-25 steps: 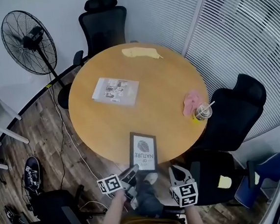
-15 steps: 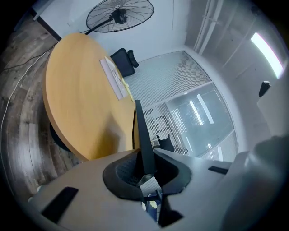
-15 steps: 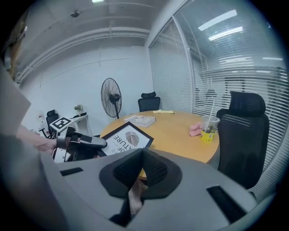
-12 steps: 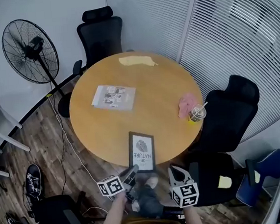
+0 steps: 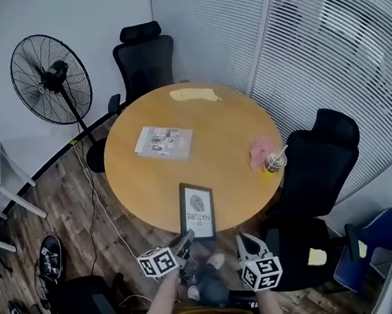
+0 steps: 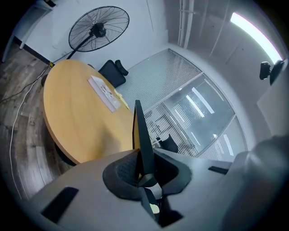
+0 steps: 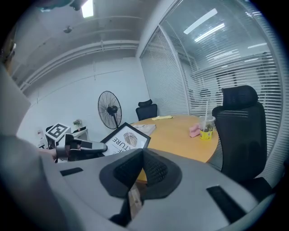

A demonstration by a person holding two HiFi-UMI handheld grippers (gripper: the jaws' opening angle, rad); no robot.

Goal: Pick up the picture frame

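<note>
Pinching the near edge of the picture frame (image 5: 197,211), the left gripper (image 5: 184,241) seems to lift it a bit higher than before, so the pick-up is starting; the right gripper (image 5: 245,240) is closed and empty.

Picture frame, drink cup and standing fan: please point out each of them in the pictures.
picture frame (image 5: 197,211): head view, middle of its white print.
drink cup (image 5: 271,161): head view, on its lid.
standing fan (image 5: 51,78): head view, centre of its wire guard.
</note>
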